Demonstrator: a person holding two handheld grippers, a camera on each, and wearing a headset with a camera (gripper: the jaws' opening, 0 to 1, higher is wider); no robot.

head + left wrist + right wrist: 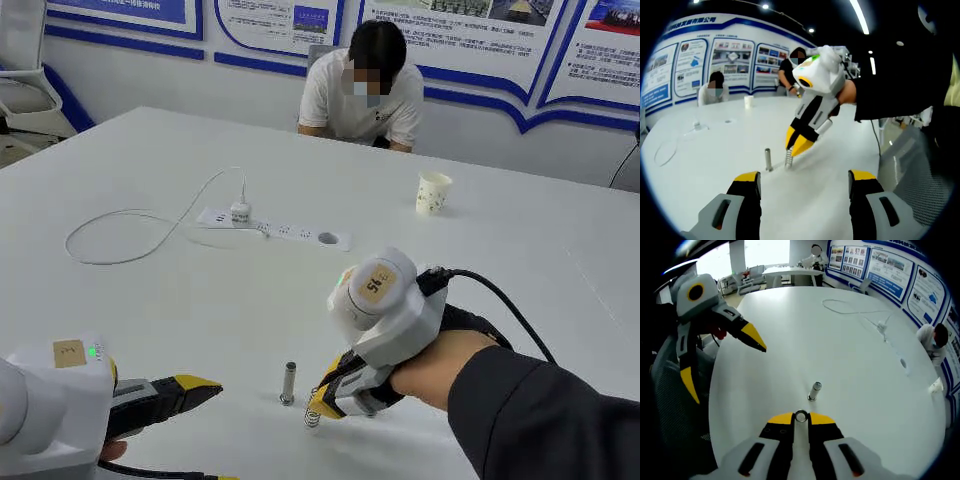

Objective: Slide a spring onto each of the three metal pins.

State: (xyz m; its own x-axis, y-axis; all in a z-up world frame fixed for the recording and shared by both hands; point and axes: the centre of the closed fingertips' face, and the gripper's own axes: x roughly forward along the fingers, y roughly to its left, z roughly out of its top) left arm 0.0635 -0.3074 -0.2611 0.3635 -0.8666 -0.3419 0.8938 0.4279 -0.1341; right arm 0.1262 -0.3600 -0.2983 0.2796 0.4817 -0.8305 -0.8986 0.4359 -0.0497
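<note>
Spring [312, 418], small silvery coil, upright in right tongs [801, 419].

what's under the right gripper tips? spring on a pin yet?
A spring reaches down to the table, its top pinched by the right gripper. One metal pin stands bare beside it, apart. The coils hide whether anything is inside the spring.

Upright pin [289, 383] beside coiled spring [312, 418]
</note>
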